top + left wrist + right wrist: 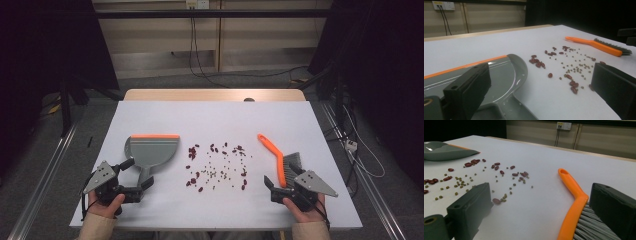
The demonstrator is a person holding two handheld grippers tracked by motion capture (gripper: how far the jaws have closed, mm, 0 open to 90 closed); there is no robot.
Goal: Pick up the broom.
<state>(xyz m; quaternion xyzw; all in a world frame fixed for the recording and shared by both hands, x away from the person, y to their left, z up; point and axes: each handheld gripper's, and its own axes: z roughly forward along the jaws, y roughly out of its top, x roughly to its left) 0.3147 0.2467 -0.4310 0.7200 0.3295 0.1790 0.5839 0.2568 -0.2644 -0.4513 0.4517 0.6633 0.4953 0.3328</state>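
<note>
Nearest the camera, at the bottom of the high view, two hands each hold a gripper low over the white surface (215, 120). At lower left, the left gripper (145, 187) has its jaws spread wide and holding nothing; the stubby handle of the grey plastic dustpan with an orange lip (150, 152) runs down the frame straight into that gap, its pan opening toward the upper part of the picture. At lower right, the right gripper (282, 176) is likewise wide open and empty, its jaws either side of the bristle end of the orange-handled brush with grey bristles (276, 157). Its long axis slants up and left, away from those jaws. Between both tools, at centre frame, lies the scatter of dark red beans and small green peas (217, 167). Each tool sits nearest its own hand, so I judge a short push forward and a squeeze would take both.
</note>
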